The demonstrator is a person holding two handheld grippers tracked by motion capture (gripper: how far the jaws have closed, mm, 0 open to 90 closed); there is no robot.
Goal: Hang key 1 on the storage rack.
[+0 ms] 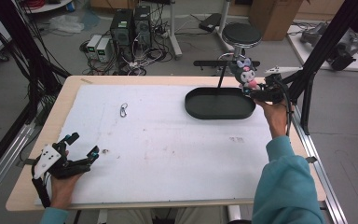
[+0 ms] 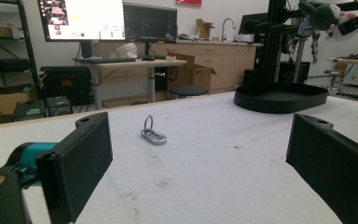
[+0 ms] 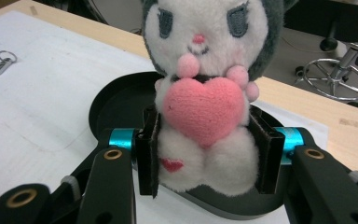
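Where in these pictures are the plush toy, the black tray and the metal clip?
plush toy [image 3: 204, 109]: right gripper view, on its pink heart.
black tray [image 1: 219, 113]: high view, on its near rim.
metal clip [image 2: 154, 136]: left gripper view, on its oval body.

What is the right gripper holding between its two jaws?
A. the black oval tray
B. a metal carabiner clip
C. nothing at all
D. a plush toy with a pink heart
D: in the right gripper view the right gripper has both pads pressed on the sides of the plush toy, above the black oval tray; the carabiner clip lies apart on the white mat.
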